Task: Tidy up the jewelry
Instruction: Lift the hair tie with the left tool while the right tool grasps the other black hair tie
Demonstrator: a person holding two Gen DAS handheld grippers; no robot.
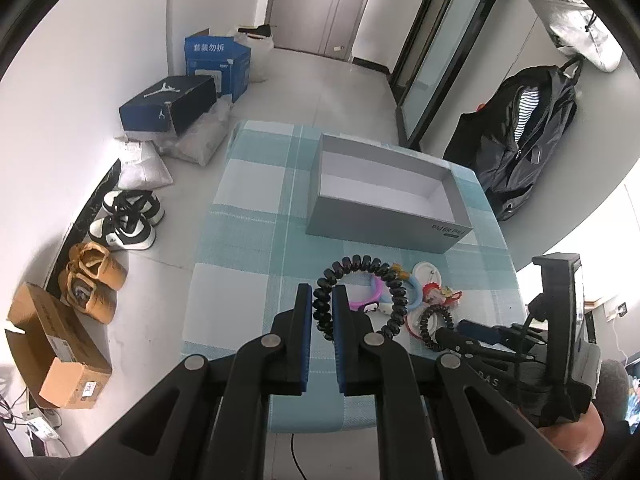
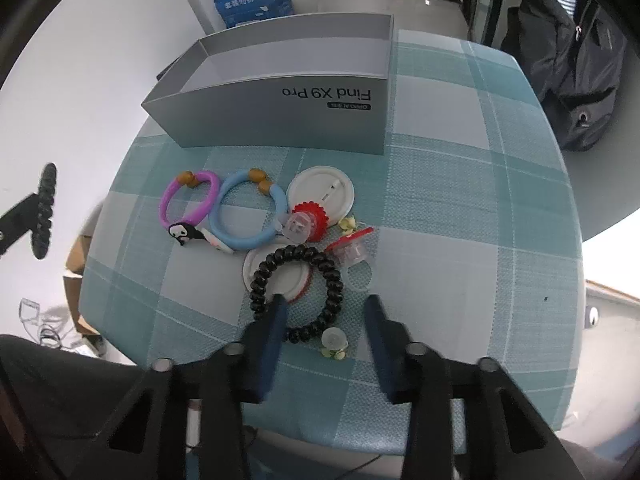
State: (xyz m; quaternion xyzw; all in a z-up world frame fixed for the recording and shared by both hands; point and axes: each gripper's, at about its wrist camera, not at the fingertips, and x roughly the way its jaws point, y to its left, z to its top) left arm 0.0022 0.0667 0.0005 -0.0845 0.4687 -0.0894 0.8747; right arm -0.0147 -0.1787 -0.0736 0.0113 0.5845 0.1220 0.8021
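Jewelry lies in a loose cluster on the checked tabletop, between the right tool and the open grey box beyond it.

Left tool: clenched on a black coiled bracelet. One side of the loop is pinched between the blue pads; the rest arches up and over to the right of the tool, clear of the tabletop.

Right tool: jaws stand apart over a second black coiled bracelet, which lies flat on the tabletop. The left finger sits inside the loop near its near-left edge; the right finger stands outside the loop to the right. In the right wrist view neither pad presses on the bracelet.

Ahead of the right tool, touching the bracelet's far side, is a white round badge. Further ahead lie a blue ring and a purple ring, side by side, with a second white badge and a red toothed piece to their right. A small clear charm lies just between the right tool's fingers, near the bracelet's near edge.

The grey box stands furthest from both tools.
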